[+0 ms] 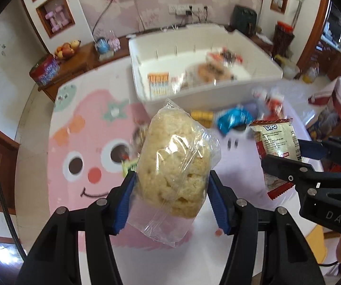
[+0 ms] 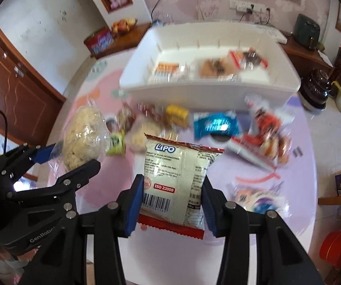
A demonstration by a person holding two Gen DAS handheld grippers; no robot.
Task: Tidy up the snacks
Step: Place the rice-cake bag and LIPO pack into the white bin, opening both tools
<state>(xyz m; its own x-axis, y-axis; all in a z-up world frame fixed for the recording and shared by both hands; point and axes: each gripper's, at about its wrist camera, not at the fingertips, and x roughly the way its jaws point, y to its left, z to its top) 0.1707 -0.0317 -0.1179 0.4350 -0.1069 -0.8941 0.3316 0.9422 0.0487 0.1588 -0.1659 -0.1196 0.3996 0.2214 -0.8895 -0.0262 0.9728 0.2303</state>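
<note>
Right gripper [image 2: 172, 204]: blue pads pressed on both sides of the Lipo packet [image 2: 177, 185], barcode side facing us.
Left gripper [image 2: 75, 156]: at the left edge, clamped on the clear-wrapped rice cake [image 2: 83, 135].
White bin [image 2: 208, 92]: beyond, blurred, with a few snacks inside.
Table [image 2: 170, 256]: blue wrapper [image 2: 215, 124] and yellow pack [image 2: 176, 115] lying loose just before the bin.

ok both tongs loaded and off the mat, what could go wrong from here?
1. The left tongs pinch the clear-wrapped rice cake low down; its top could tip out.
2. The Lipo packet in the right tongs hangs close by; the two may collide above the white bin.
</note>
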